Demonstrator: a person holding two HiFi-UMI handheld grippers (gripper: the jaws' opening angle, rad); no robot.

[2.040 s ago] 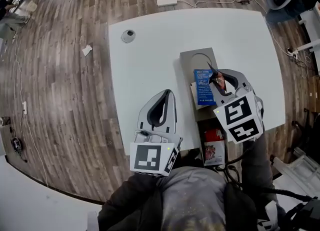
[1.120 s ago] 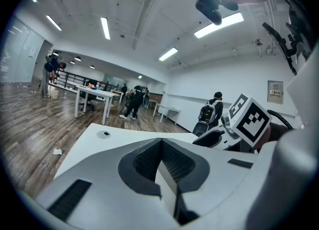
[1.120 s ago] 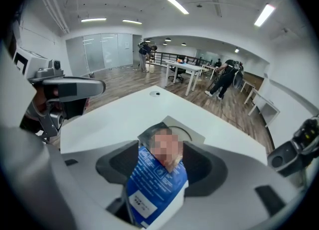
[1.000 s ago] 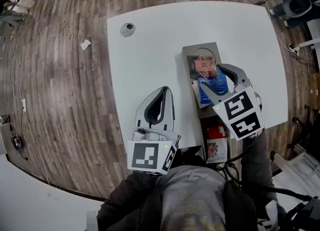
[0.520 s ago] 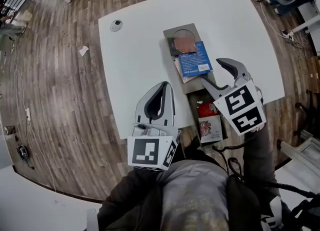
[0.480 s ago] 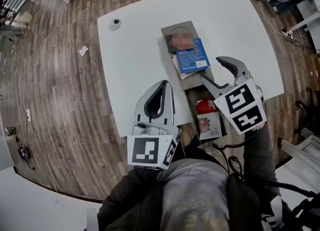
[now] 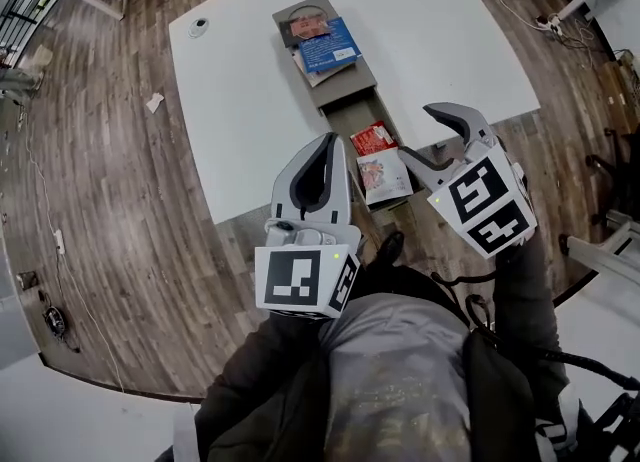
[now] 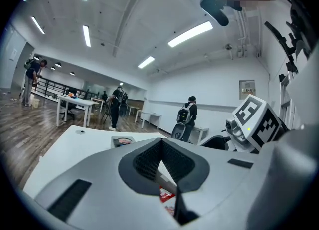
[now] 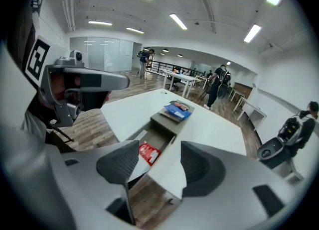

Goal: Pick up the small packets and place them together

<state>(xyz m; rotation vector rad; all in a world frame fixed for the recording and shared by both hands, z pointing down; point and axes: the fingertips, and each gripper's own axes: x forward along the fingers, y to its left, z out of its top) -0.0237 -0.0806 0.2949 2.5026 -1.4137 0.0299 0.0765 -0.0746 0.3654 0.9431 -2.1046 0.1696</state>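
Right tool (image 7: pixel 428 136) pulled back from the packets (image 7: pixel 374 140) — jaws wide, empty, left tool (image 7: pixel 323 150) pinched closed

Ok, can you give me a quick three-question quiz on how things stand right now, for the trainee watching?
1. True or false: the right gripper is holding a packet.
2. Which lies on top of the grey box? A blue packet; B green packet; C black packet.
3. Fill in: the red packet lies in the open ____.

Key: 1 false, its jaws are apart and empty; 2 A; 3 drawer.
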